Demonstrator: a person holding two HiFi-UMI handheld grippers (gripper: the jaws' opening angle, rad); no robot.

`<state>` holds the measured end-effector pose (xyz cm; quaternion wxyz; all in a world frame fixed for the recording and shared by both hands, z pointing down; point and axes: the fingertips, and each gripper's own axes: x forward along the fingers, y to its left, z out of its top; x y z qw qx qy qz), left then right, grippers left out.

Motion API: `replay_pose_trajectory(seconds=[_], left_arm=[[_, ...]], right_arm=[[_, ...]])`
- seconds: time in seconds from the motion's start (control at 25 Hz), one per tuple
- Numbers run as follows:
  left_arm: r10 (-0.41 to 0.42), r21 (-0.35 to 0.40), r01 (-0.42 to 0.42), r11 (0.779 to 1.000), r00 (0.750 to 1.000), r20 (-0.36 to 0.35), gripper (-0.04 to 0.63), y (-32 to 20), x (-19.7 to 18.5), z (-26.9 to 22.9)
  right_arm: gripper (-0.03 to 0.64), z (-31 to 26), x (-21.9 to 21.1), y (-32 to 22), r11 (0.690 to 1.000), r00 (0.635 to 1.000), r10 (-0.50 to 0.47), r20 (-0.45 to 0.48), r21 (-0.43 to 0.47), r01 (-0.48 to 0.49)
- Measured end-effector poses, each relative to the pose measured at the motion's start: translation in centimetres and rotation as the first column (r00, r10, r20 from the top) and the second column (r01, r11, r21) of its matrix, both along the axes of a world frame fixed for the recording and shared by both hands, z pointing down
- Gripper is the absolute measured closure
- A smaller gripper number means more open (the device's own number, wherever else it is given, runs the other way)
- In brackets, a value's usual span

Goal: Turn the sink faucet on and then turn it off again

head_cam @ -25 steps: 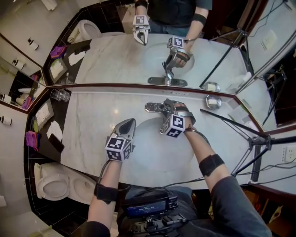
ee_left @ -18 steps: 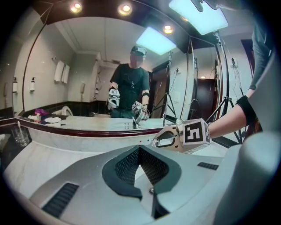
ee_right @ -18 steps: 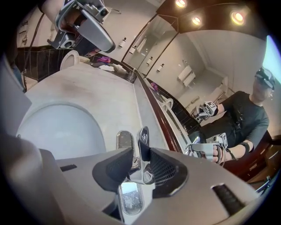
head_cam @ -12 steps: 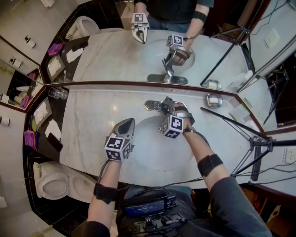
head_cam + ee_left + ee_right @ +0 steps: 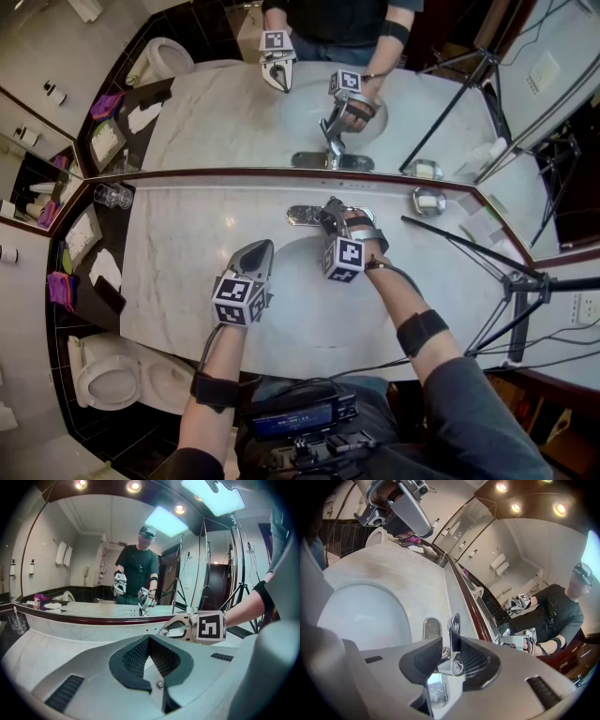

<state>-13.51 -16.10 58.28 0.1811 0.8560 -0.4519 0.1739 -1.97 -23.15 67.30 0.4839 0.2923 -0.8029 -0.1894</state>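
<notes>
The faucet [image 5: 305,216], upper centre, has its handle [image 5: 454,623] gripped by the just-closed right claw [image 5: 446,651]; the left claw [image 5: 149,641] is held shut, empty. The slick handle may be lost if pulled crookedly.

Grey hand-held grippers, banded forearms, a dark sleeve

The left gripper [image 5: 260,251] and right gripper [image 5: 330,215] have pale grey shells and black ribbed pads [image 5: 474,661]; each bears a white cube [image 5: 236,298] with black square markers; a small screw [image 5: 160,684] sits below the left pads; black bands [image 5: 214,389] wrap both forearms; a thin cable [image 5: 207,345] runs along the left one; the sleeve [image 5: 473,403] is dark grey.
</notes>
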Motion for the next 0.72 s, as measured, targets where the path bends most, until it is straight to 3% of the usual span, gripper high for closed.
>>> replay_pose_trajectory(seconds=[0.48, 0.72], left_arm=[[0.019, -0.001, -0.019, 1.0, 1.0, -0.001, 0.601, -0.7, 0.9, -0.1], [0.022, 0.0, -0.022, 1.0, 1.0, -0.003, 0.601, -0.9, 1.4, 0.0]], right_arm=[[0.5, -0.1, -0.2, 0.1, 0.999, 0.999, -0.027, -0.045, 0.031, 0.029], [0.513, 1.7, -0.8, 1.5, 0.991, 0.98, -0.123, -0.158, 0.032, 0.129]])
